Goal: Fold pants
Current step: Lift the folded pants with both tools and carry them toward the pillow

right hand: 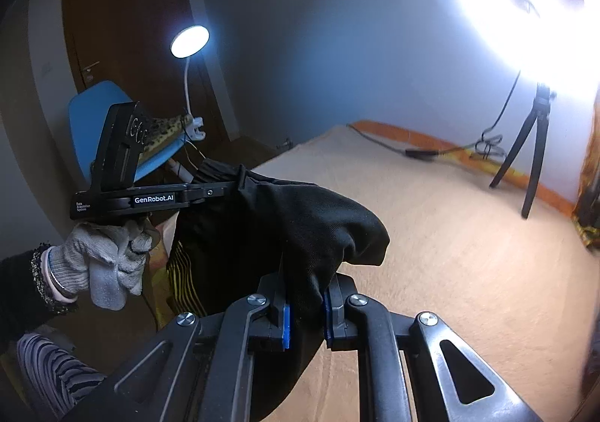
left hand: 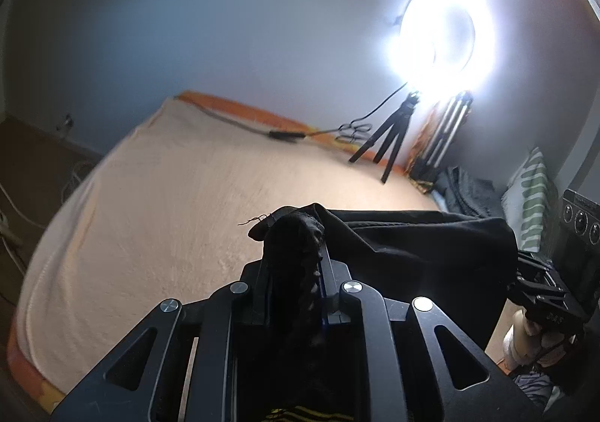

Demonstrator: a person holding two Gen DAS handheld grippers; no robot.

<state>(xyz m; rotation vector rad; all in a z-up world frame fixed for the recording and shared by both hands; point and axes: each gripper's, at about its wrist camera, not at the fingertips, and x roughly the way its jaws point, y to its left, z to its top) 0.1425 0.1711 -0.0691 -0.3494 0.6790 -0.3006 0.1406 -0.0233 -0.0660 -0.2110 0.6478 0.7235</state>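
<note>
The black pants (left hand: 420, 245) with yellow stripes (right hand: 187, 287) hang lifted above the beige blanket (left hand: 157, 204) on the bed, stretched between both grippers. My left gripper (left hand: 296, 238) is shut on a bunched edge of the fabric, which hides its fingertips. In the right wrist view this left gripper (right hand: 234, 183) is held by a gloved hand (right hand: 105, 260) at the left. My right gripper (right hand: 305, 298) is shut on another fold of the pants, its blue pads (right hand: 287, 324) pressing the cloth. The right gripper (left hand: 525, 272) also shows at the far right of the left wrist view.
A small black tripod (left hand: 390, 137) and a cable (left hand: 285, 135) lie at the bed's far edge, under a bright ring light (left hand: 446, 35). A blue chair (right hand: 93, 118), a clip lamp (right hand: 189, 41) and a brown door (right hand: 123, 13) stand left of the bed. A striped pillow (left hand: 532, 189) lies at the right.
</note>
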